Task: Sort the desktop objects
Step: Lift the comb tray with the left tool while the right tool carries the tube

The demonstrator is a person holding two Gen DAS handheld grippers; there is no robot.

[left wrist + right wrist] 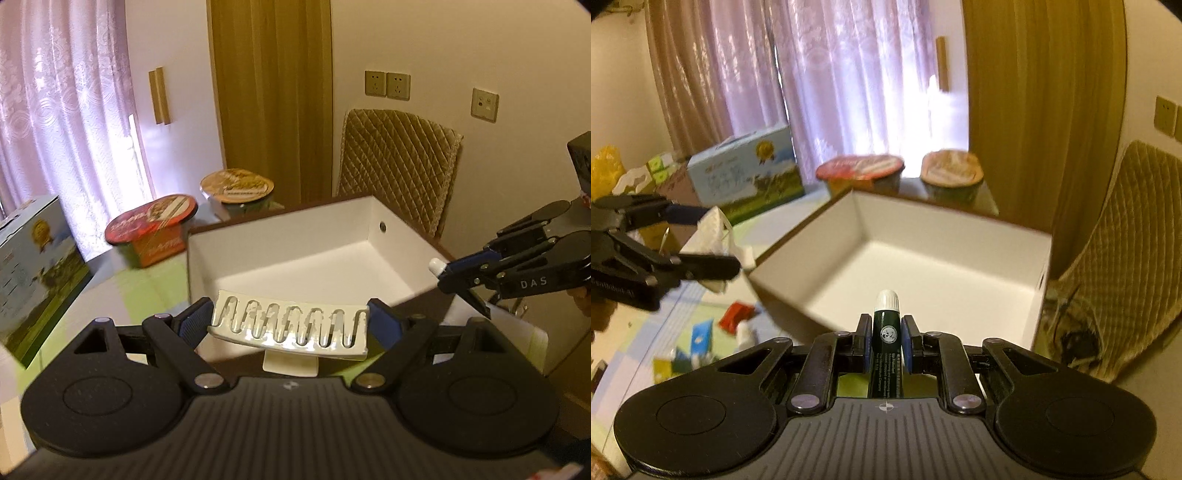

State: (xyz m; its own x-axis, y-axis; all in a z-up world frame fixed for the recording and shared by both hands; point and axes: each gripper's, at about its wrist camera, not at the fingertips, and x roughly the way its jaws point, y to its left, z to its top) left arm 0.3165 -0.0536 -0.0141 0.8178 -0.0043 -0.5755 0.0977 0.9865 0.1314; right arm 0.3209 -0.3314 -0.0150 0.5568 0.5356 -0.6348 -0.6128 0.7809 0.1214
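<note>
Gripping white hair claw (291, 328), left gripper (291, 325); right gripper (886, 341) clamps lip balm (885, 347) (lower end hidden).

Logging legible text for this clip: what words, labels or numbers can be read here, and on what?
"DAS": on the right gripper, seen from the left wrist view.
Lip balm tube: round emblem and white small print, too small to read.
Left gripper: white lettering on its body, cut off and blurred.
Blue carton: large characters, blurred.
Red noodle cup and brown noodle cup: lid print blurred.
</note>
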